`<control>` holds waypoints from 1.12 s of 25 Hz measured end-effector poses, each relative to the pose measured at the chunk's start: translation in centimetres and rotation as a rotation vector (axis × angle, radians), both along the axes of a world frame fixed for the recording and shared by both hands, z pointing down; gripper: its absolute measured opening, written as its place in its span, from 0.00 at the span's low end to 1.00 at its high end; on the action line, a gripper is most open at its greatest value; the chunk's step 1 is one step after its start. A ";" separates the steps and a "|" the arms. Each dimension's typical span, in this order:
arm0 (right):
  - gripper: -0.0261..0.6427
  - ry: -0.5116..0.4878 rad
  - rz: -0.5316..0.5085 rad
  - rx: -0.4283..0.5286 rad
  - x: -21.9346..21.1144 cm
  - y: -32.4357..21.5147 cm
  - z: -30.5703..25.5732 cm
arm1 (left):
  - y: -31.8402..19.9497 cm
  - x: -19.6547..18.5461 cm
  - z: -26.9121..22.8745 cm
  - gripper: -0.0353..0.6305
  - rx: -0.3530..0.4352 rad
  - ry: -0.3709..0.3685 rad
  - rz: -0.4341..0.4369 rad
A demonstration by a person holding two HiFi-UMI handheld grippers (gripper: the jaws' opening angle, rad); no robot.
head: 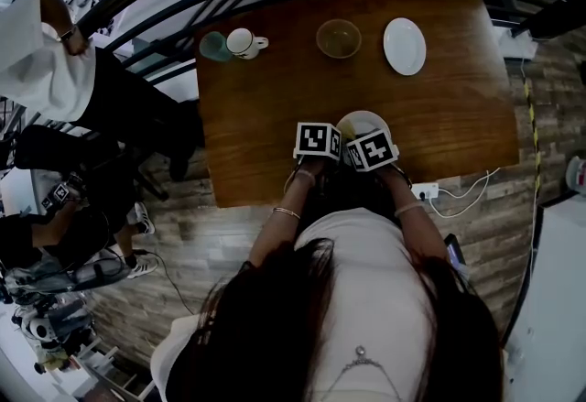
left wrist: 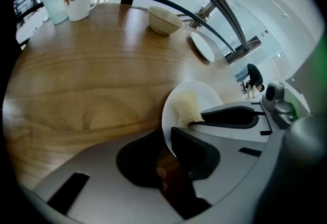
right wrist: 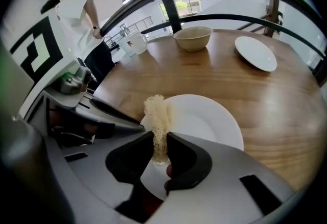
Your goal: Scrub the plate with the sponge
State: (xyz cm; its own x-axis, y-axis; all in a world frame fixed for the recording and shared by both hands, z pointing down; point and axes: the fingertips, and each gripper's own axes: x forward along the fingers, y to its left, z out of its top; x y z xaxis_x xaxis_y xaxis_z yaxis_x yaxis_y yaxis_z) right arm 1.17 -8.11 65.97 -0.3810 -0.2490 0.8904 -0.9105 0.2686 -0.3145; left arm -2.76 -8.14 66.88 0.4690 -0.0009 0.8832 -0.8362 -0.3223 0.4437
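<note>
A white plate [head: 364, 123] is near the front edge of the wooden table [head: 275, 98], between my two grippers. My left gripper [left wrist: 168, 141] is shut on the plate's [left wrist: 207, 96] rim, so the plate stands tilted on edge in that view. My right gripper [right wrist: 161, 141] is shut on a pale yellow sponge [right wrist: 157, 113], which sticks up between the jaws and rests against the left part of the plate's [right wrist: 204, 121] face. The sponge [left wrist: 187, 106] also shows in the left gripper view, lying on the plate. In the head view both marker cubes, left [head: 318, 140] and right [head: 371, 151], sit side by side over the plate.
At the table's far side stand a teal cup [head: 215, 46], a white mug [head: 244, 42], a tan bowl [head: 338, 38] and a second white plate [head: 404, 46]. A person in white [head: 50, 61] is at the left. A power strip [head: 424, 191] with cable lies on the floor.
</note>
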 end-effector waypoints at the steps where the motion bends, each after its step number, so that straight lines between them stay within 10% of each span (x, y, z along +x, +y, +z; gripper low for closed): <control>1: 0.18 0.023 0.019 -0.002 0.9 0.0 0.0 | 0.0 0.0 -0.1 0.15 -0.013 0.017 -0.012; 7: 0.18 0.234 0.139 0.020 8.8 0.1 -0.4 | -0.3 0.1 -0.2 0.19 -0.028 0.050 -0.033; 22: 0.18 0.022 -0.034 0.017 -0.9 1.0 0.4 | -0.4 -0.3 0.0 0.18 0.000 0.030 -0.081; 28: 0.18 0.212 0.109 0.027 7.1 0.9 -0.2 | -0.5 -0.3 -0.2 0.18 -0.001 0.041 -0.089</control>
State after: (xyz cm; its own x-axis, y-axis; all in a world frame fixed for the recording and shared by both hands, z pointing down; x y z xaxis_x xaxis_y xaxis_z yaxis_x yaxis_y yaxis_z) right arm 8.24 -7.21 65.78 -0.1559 -0.3034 0.9400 -0.9795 0.1704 -0.1074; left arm -3.07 -8.69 66.66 0.5031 -0.0438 0.8631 -0.8427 -0.2468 0.4786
